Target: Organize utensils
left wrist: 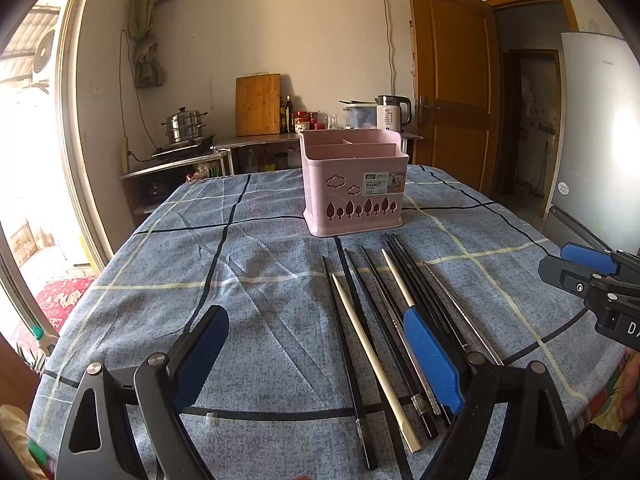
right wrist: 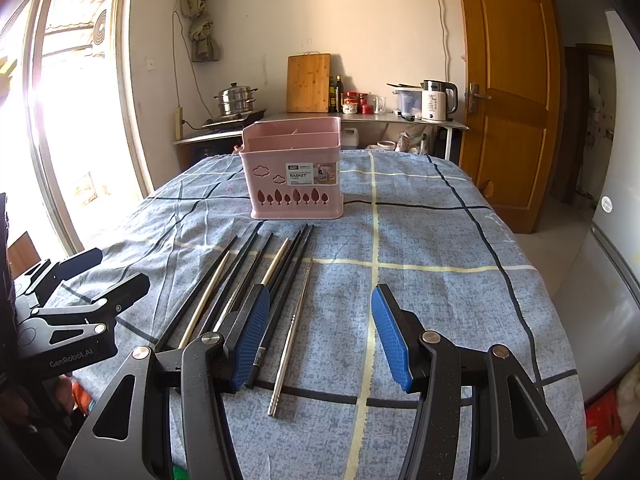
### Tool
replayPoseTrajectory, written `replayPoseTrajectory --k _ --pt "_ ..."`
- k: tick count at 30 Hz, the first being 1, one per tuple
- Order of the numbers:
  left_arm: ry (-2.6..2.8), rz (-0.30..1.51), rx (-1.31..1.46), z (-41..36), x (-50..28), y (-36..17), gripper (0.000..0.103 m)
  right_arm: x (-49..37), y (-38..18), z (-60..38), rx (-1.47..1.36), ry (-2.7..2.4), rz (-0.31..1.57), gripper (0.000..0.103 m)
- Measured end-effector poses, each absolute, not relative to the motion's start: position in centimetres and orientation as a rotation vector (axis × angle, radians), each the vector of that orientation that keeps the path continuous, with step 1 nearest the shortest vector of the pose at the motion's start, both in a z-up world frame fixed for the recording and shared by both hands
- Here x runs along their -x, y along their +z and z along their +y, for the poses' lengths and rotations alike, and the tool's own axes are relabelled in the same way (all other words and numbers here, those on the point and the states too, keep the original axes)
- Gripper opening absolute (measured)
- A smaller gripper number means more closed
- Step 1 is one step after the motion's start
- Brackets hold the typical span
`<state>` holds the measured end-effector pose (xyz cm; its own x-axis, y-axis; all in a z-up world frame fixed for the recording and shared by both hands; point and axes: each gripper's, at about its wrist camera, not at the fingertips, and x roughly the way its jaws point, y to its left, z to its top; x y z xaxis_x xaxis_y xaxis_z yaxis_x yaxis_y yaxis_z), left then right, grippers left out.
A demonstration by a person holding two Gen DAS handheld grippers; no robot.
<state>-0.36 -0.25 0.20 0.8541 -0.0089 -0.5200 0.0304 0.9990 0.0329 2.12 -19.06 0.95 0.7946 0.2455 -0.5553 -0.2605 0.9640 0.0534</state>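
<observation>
Both my claws hang spread wide, gripping nothing: left claw [left wrist: 316,356], right claw [right wrist: 320,332]. Chopsticks [left wrist: 372,340] lie on the bench [left wrist: 160,260]; pink basket [left wrist: 354,184] at twelve o'clock.

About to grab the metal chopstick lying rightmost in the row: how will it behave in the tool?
The metal chopstick looks smooth and shiny, so probably slippery. It is thin and lies flat on the tablecloth, so pinching may be fiddly. It appears round, so a nudge might roll it.
</observation>
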Motion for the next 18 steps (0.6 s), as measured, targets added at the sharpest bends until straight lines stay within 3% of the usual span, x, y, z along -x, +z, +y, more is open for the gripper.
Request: replayPoseTrajectory --k 18 --pt "-0.026 0.549 -0.04 -0.23 0.27 0.2 0.09 -2.13 1.55 -19.24 0.027 0.272 0.588 0.054"
